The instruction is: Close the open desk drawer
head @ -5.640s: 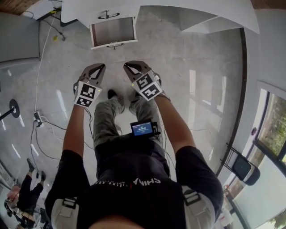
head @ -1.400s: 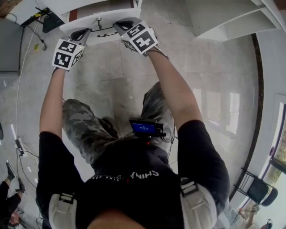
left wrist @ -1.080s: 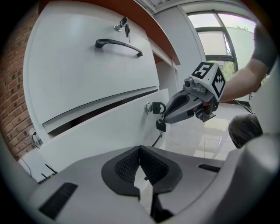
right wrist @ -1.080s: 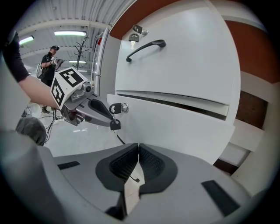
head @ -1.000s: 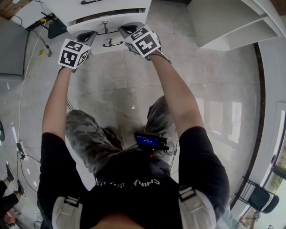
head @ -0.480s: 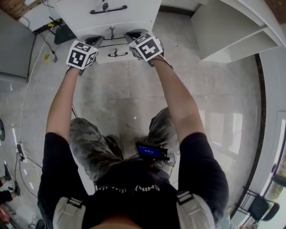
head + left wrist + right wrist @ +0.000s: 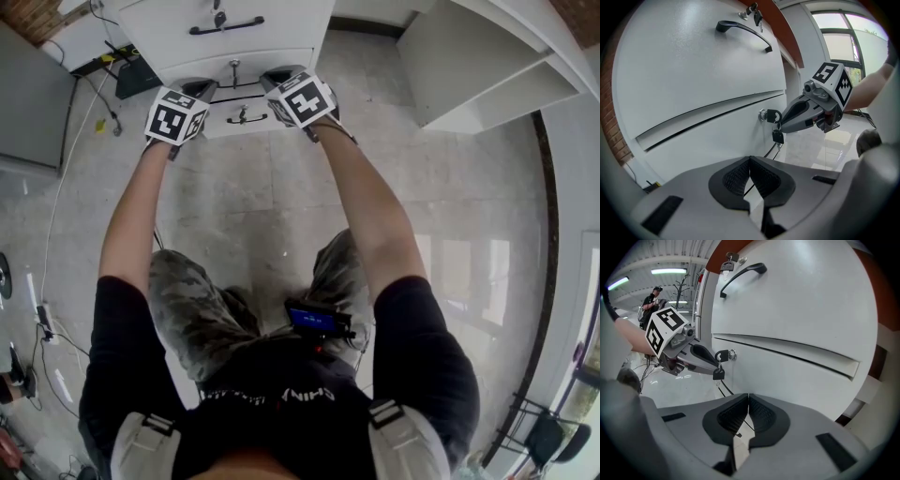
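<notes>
both my claws are shut on nothing. the left gripper (image 7: 750, 161) and the right gripper (image 7: 748, 399) each show ribbed pads pressed together, tips aimed at the white flat-fronted desk drawer (image 7: 708, 136). that drawer sits in the white cabinet, under the one with the black curved handle (image 7: 743, 30). its front looks close to flush with its neighbours (i cannot tell whether it is fully home). the round silver lock with its dangling black-headed keys (image 7: 723, 355) sits between the two tips, just beside both. my worry is a sideways slip on that smooth paint, which could catch the keys and bend them. a harder shove from one side could also skew the drawer and jam it short.
</notes>
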A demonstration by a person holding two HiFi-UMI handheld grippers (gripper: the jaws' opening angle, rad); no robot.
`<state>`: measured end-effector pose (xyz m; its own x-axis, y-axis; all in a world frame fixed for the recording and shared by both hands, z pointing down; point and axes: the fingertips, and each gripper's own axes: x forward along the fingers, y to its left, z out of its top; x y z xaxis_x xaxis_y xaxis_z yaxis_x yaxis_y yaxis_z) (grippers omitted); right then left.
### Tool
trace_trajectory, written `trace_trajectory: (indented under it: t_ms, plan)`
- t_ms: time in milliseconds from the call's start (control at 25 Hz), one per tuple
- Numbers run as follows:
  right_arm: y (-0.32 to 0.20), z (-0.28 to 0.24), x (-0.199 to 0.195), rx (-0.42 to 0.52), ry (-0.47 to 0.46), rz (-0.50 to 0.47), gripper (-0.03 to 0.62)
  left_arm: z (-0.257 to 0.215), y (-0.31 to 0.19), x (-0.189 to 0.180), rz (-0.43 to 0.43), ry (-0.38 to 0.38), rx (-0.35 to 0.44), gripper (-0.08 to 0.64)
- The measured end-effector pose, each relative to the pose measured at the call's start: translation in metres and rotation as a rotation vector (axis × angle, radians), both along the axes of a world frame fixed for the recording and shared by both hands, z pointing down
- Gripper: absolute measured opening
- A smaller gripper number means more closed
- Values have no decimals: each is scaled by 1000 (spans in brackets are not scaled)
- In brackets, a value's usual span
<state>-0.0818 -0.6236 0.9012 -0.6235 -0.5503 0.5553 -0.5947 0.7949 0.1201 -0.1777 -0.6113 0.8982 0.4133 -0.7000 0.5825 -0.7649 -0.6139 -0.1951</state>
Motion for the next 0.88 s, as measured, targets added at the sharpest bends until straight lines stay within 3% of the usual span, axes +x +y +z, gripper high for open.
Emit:
trace_trajectory:
  t_ms: [480,720,880]
  plan:
    - [5,-10,9,-11,-35,36,17,-9,8,4,-2,-38,20,12]
    - [14,-16,15,-26,-61,55,16,-9,23,4,46,-112,43,11]
    - [20,-20,16,-30,-70,49,15,-16,32,7,76,-113,67,11]
